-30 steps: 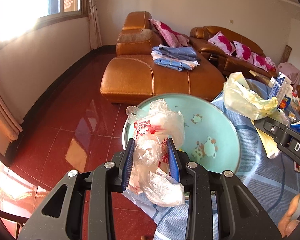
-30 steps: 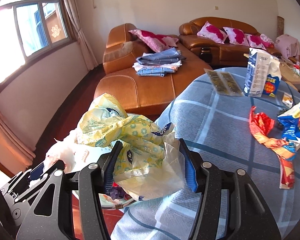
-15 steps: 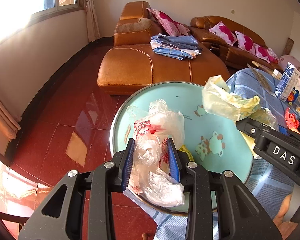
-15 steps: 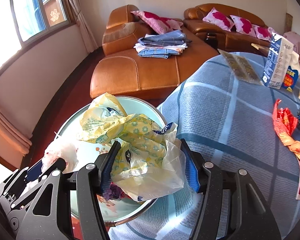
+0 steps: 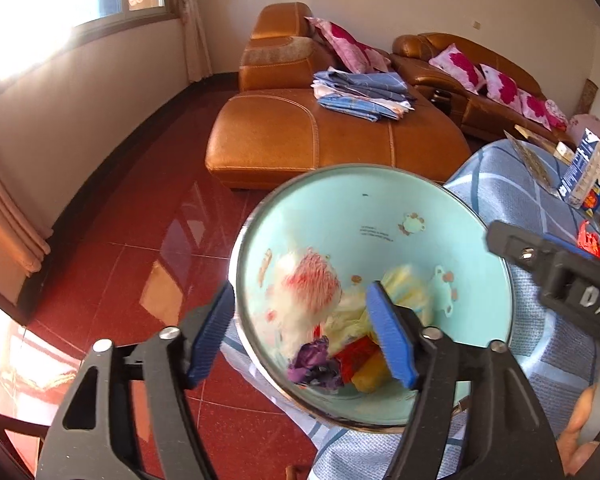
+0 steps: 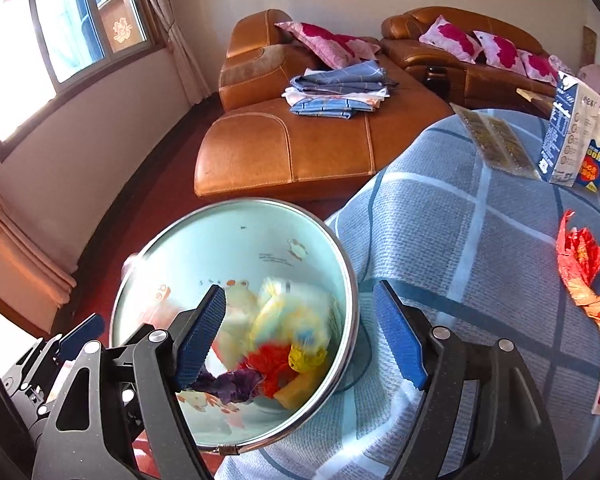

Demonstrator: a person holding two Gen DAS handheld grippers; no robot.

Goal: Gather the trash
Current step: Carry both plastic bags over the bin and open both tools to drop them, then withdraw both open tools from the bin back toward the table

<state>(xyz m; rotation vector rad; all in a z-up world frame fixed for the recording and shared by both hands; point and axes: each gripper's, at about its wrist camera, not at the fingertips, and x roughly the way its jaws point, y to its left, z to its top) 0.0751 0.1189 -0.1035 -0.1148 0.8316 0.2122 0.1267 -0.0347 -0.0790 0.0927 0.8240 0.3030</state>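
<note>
A metal-rimmed bin (image 5: 332, 168) with a pale blue inside stands against the table's edge. A white plastic bag with red print (image 5: 304, 292) drops into it, blurred, below my left gripper (image 5: 300, 336). Those jaws are opening, and the pads touch nothing. Beside the white bag, a yellow plastic bag (image 6: 288, 320) also falls blurred into the bin (image 6: 236, 204), under my right gripper (image 6: 300, 336). The right jaws are opening too, with nothing pressed between them. Purple, red and orange wrappers (image 6: 260, 376) lie at the bottom.
A blue checked cloth covers the table (image 6: 480, 240), which carries a red wrapper (image 6: 580, 268), a milk carton (image 6: 568, 132) and flat packets (image 6: 496, 140). An orange leather sofa (image 5: 320, 136) with folded cloth stands behind. The floor is red tile (image 5: 120, 260).
Both grippers let go of their bags, the left the white one and the right the yellow one. Both bags now fall into the bin. Both grippers sank slightly over it.
</note>
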